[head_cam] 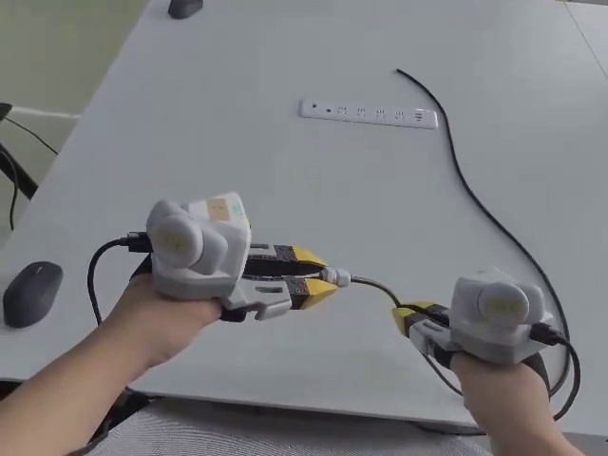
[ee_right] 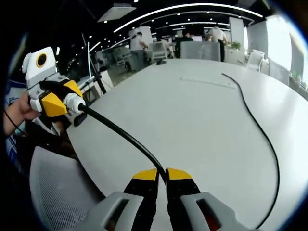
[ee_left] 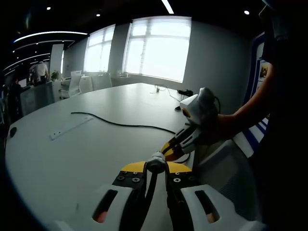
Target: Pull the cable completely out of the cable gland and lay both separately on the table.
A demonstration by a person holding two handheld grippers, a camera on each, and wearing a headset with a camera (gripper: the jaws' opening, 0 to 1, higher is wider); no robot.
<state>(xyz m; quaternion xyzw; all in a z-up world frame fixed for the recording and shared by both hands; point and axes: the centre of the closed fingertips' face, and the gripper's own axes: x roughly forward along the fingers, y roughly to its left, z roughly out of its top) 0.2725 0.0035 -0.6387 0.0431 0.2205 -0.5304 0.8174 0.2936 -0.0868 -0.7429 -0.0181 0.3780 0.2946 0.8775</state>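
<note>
Two grippers: both held in the air over the near edge of the desk [head_cam: 237, 142], tips facing each other, apart.
Left gripper [head_cam: 313, 275]: jaws almost closed, clamped on the gland [head_cam: 335, 277], which pokes out past the yellow tips.
Right gripper [head_cam: 407, 318]: jaws nearly together, pinching the cable [head_cam: 375, 284] between the yellow tips.
Gland: white, off the desk. Its rear part is hidden between the left jaws.
Cable: black, spans the gap from the gland to the right gripper with a slight sag. One end is inside the gland, not pulled out. Past the right jaws it is hidden under the gripper body.
Left hand [head_cam: 161, 318]: wrapped round the left gripper from below, forearm cut off at the bottom corner.
Right hand [head_cam: 499, 389]: under the right gripper, cut off by the bottom of the head view.
Cord [head_cam: 472, 195]: long, black, lies loose on the desk from beside the power strip [head_cam: 370, 114] toward the right near corner. Its lower end is hidden behind the right gripper.
Power strip: white, flat, mid-desk toward the far edge.
Mouse [head_cam: 31, 293]: dark, by the left edge.
Dark object [head_cam: 185, 8]: near the far edge, cut off at the top of the head view; cannot tell what it is.
Chair [ee_right: 53, 192]: grey mesh, just below the near edge.
People [ee_right: 139, 43]: beyond the far end, small and blurred.
</note>
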